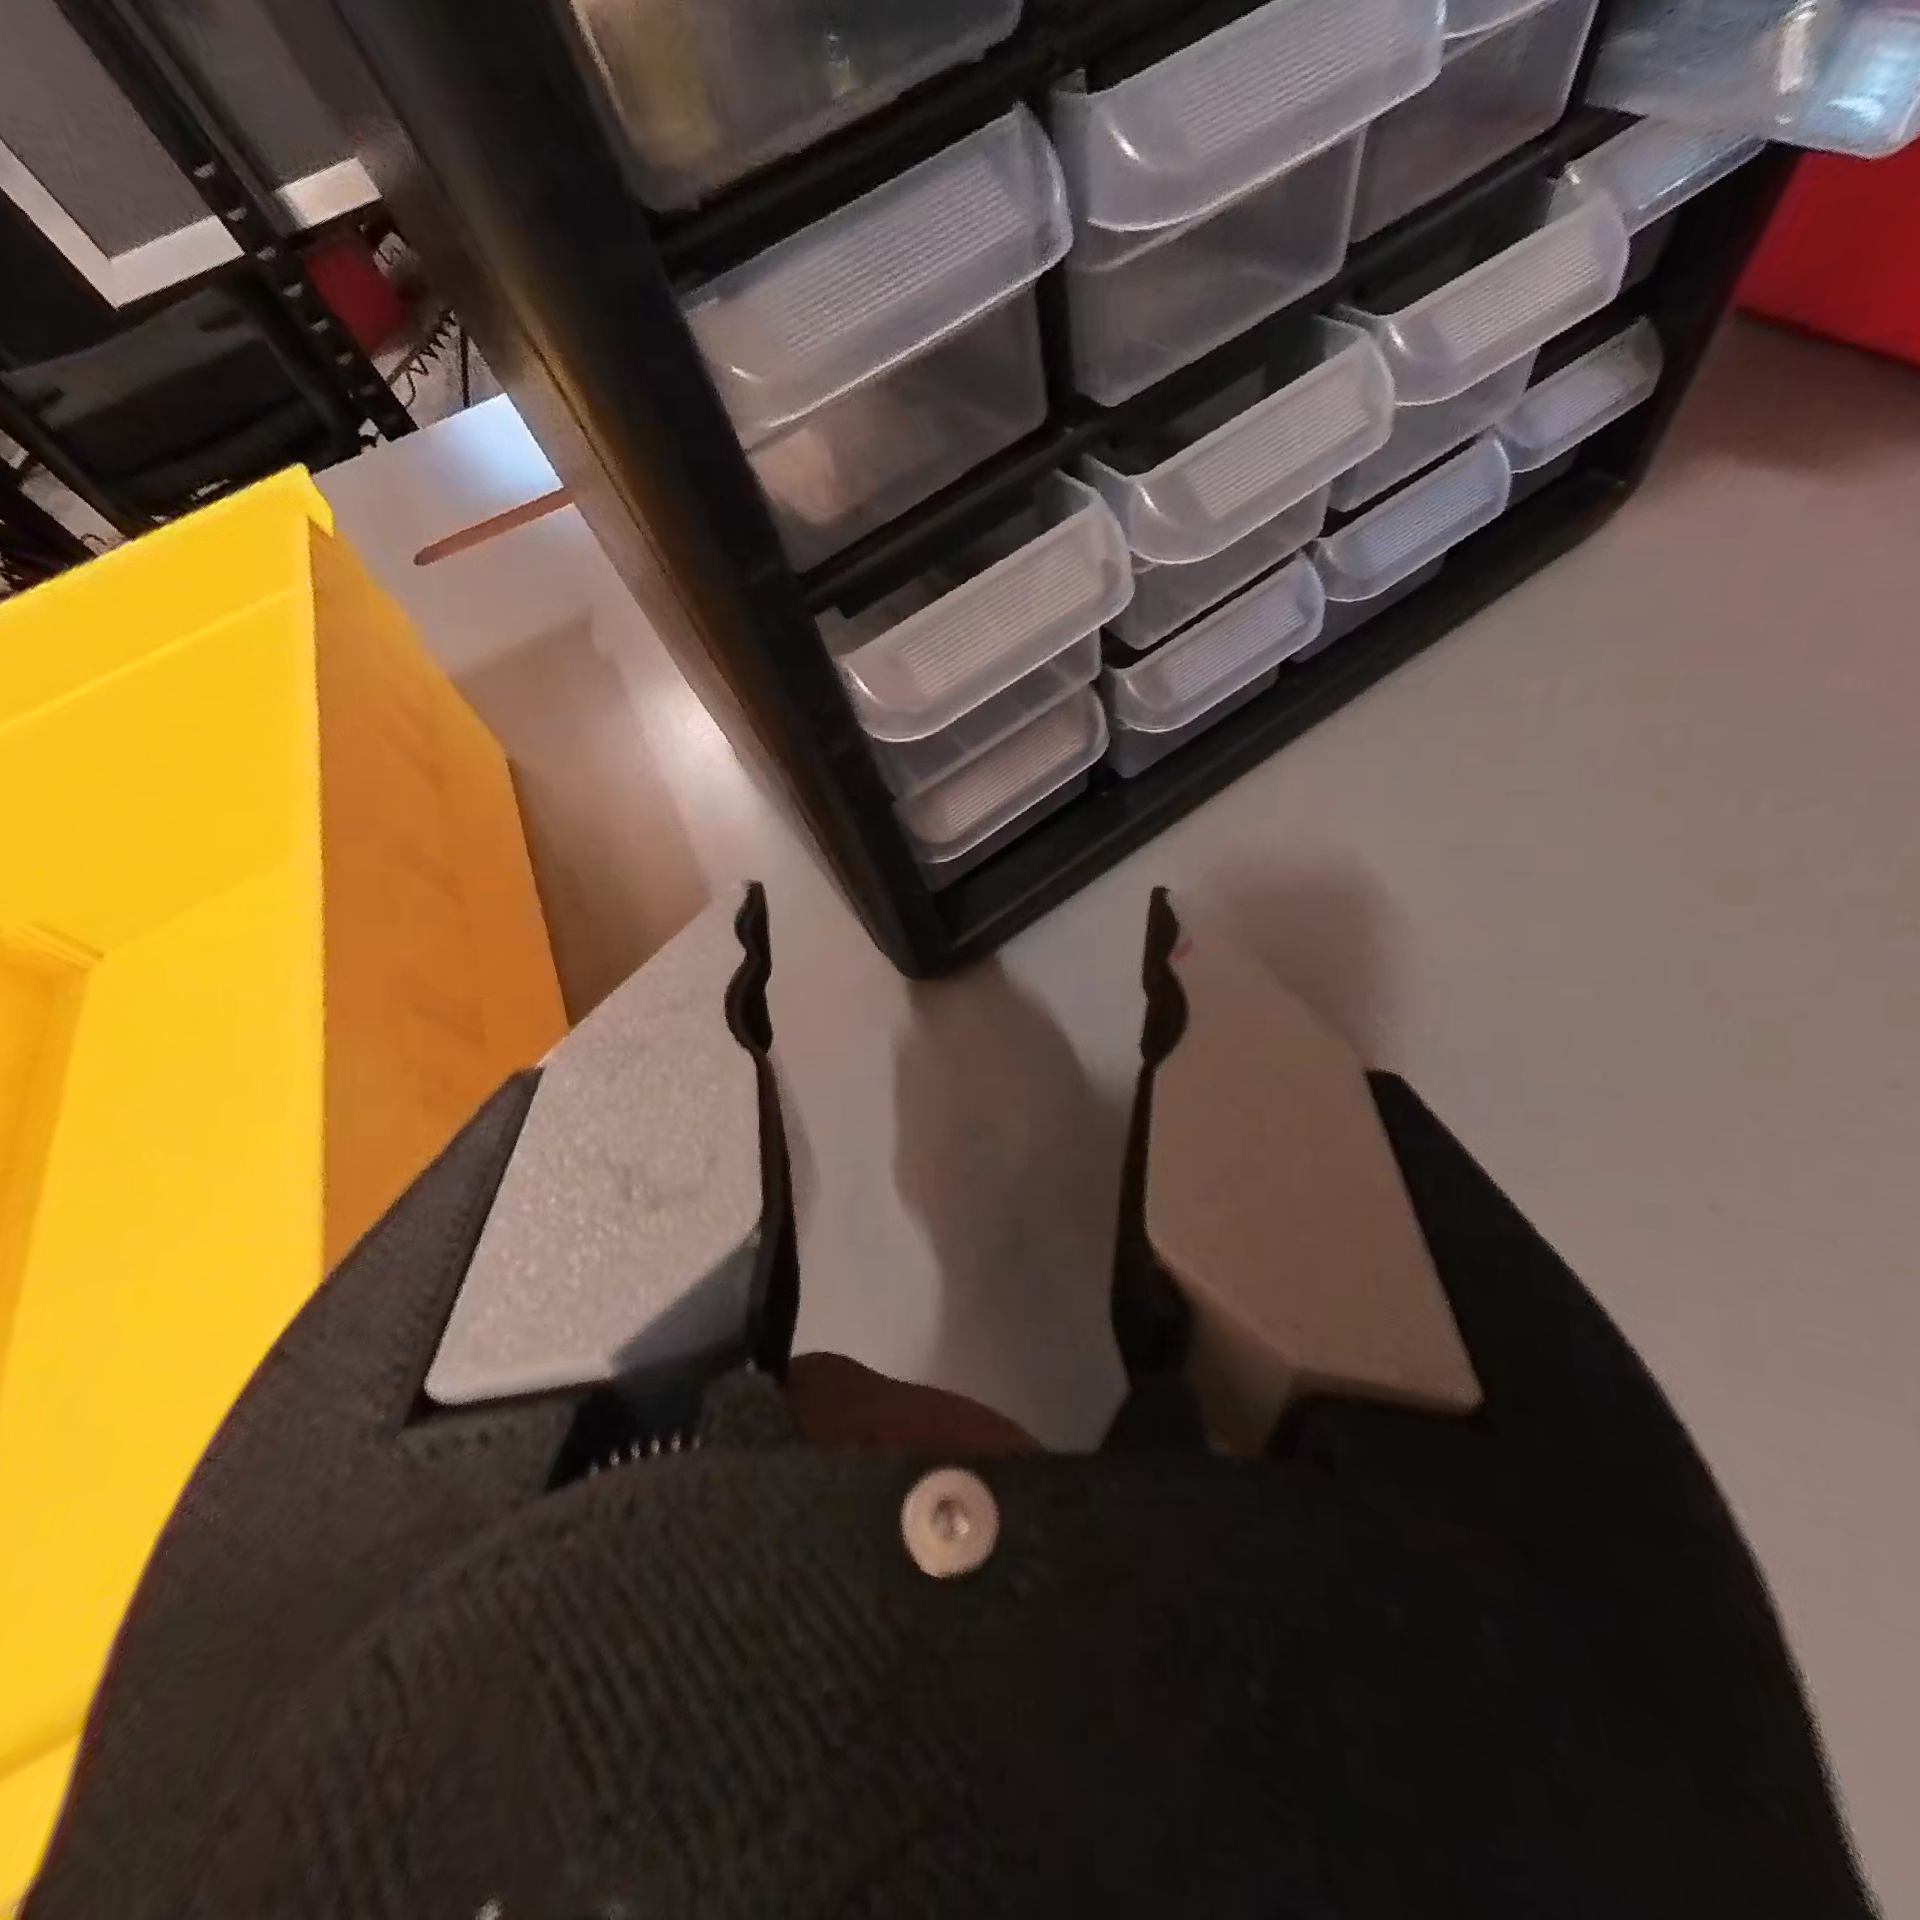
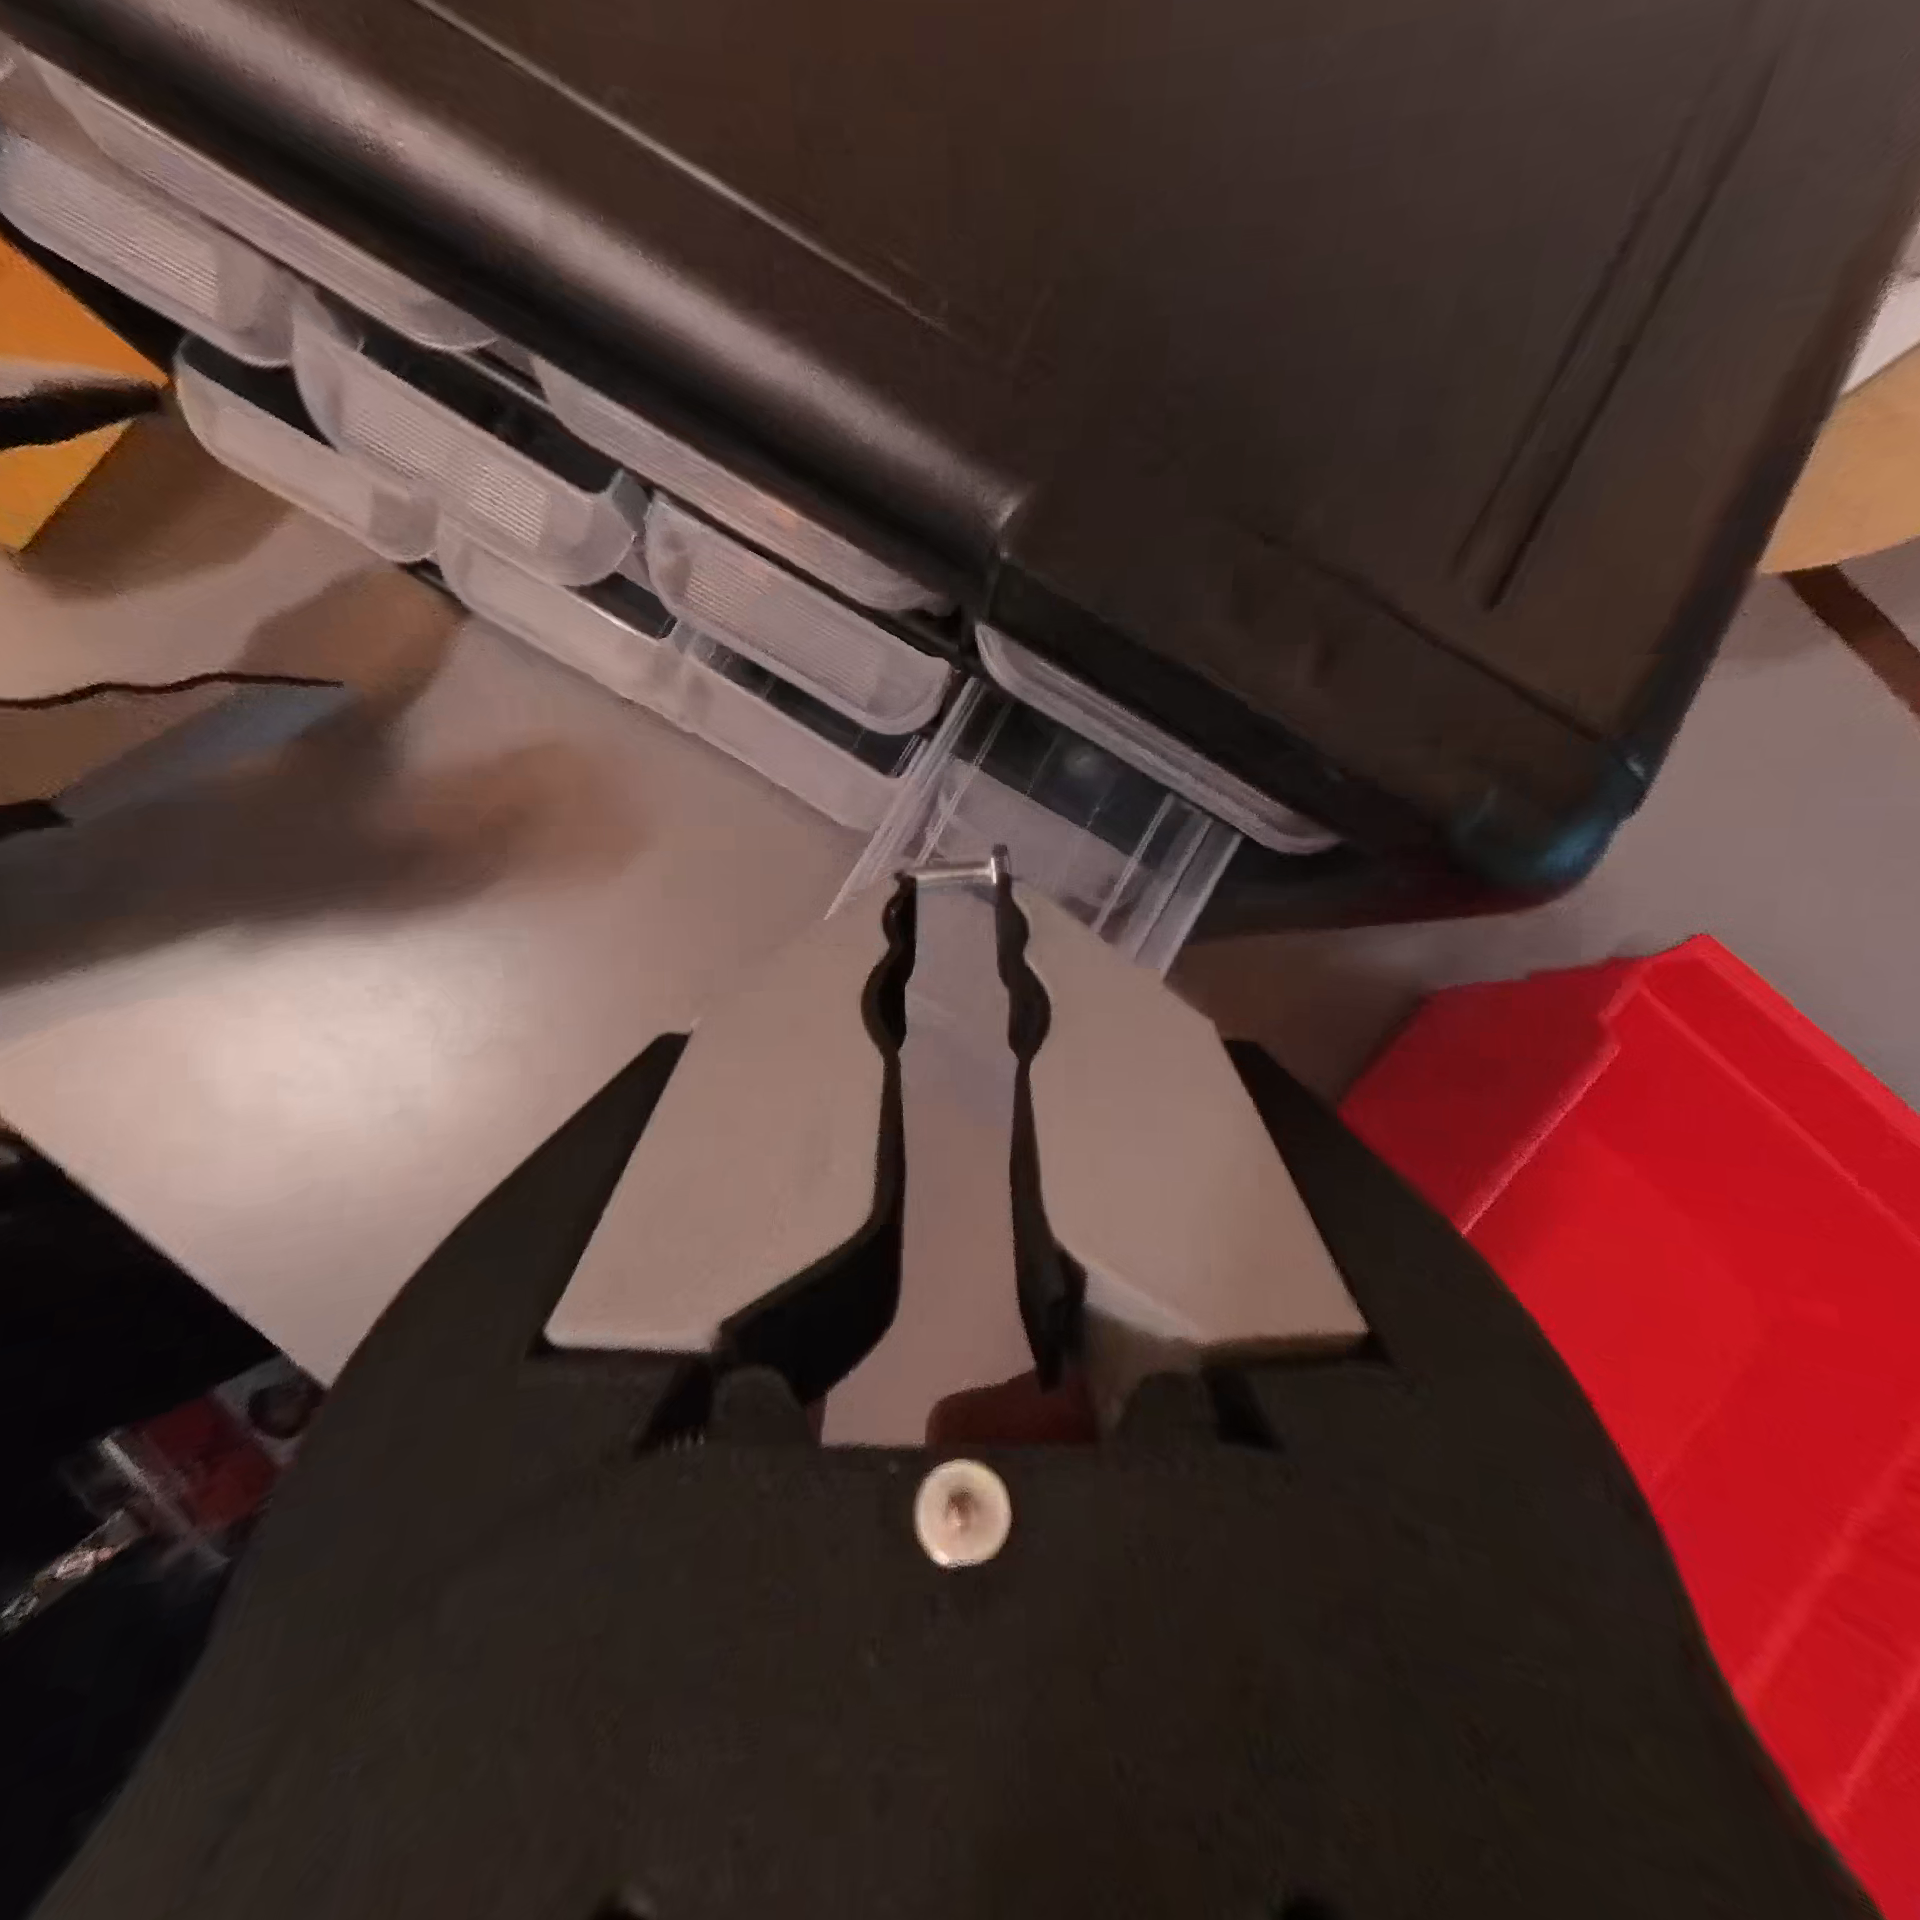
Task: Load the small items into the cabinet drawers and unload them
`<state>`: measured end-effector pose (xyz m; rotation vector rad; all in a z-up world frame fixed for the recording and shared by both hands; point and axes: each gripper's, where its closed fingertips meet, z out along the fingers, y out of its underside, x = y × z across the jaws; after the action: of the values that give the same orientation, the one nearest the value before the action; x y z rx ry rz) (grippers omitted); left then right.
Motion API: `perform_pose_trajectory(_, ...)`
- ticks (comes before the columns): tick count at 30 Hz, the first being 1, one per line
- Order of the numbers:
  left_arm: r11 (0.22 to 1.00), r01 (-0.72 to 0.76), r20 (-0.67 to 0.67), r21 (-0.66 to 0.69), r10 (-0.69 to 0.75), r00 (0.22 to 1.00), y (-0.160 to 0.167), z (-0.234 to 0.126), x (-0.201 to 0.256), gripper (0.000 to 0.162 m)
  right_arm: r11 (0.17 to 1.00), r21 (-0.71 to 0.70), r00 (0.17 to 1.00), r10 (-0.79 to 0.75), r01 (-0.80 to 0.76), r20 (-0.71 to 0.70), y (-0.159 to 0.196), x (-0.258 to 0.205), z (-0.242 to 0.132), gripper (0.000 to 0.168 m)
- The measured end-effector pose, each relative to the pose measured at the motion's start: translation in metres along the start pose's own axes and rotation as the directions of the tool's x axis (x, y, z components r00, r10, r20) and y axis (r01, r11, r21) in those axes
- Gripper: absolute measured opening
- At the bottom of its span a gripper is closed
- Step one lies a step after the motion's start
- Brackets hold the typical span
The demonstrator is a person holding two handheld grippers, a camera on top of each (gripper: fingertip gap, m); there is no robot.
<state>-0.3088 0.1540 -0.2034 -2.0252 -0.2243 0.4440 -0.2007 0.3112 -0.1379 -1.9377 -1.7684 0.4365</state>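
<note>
One small metal pin (image 2: 961,871) sits pinched crosswise at the right gripper (image 2: 958,896) tips, just over the pulled-out clear drawer (image 2: 1081,831) of the black cabinet (image 2: 1143,312); best released low inside its walls, I judge; left gripper (image 1: 956,914) hangs spread, empty, beside the yellow bin (image 1: 208,831).

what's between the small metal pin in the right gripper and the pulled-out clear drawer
Nothing visible. The right gripper holds the small metal pin crosswise at its tips, right at the open top of the pulled-out clear plastic drawer.
</note>
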Motion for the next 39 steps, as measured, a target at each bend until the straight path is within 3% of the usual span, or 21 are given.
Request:
perform_pose_trajectory(5,1.0,0.011,0.0,0.007,-0.011,1.0,-0.001,-0.002,-0.004,0.071,0.987,-0.161,1.0,-0.03,0.028,-0.009,0.016,0.006,-0.007,0.018)
perform_pose_trajectory(9,1.0,0.023,-0.011,0.002,-0.023,1.0,0.0,0.0,-0.004,0.071,0.981,-0.193,0.999,-0.033,0.03,-0.011,0.021,0.006,-0.006,0.02)
perform_pose_trajectory(13,1.0,0.011,-0.012,0.002,-0.011,1.0,0.0,0.0,-0.003,0.072,0.981,-0.195,0.999,0.027,-0.02,0.031,0.02,-0.002,0.002,0.023)
perform_pose_trajectory(22,1.0,0.017,-0.017,0.006,-0.017,1.0,0.0,-0.001,-0.004,0.074,0.976,-0.219,1.0,-0.025,0.024,-0.001,0.018,-0.002,0.003,0.024)
perform_pose_trajectory(28,1.0,0.019,-0.019,0.005,-0.019,1.0,0.0,-0.001,-0.003,0.073,0.969,-0.238,0.995,-0.036,0.058,0.092,0.022,-0.005,0.009,0.021)
perform_pose_trajectory(39,1.0,0.02,-0.016,0.005,-0.02,1.0,0.001,0.0,-0.006,0.073,0.941,-0.152,0.952,-0.287,0.301,0.109,0.018,-0.004,0.004,0.001)
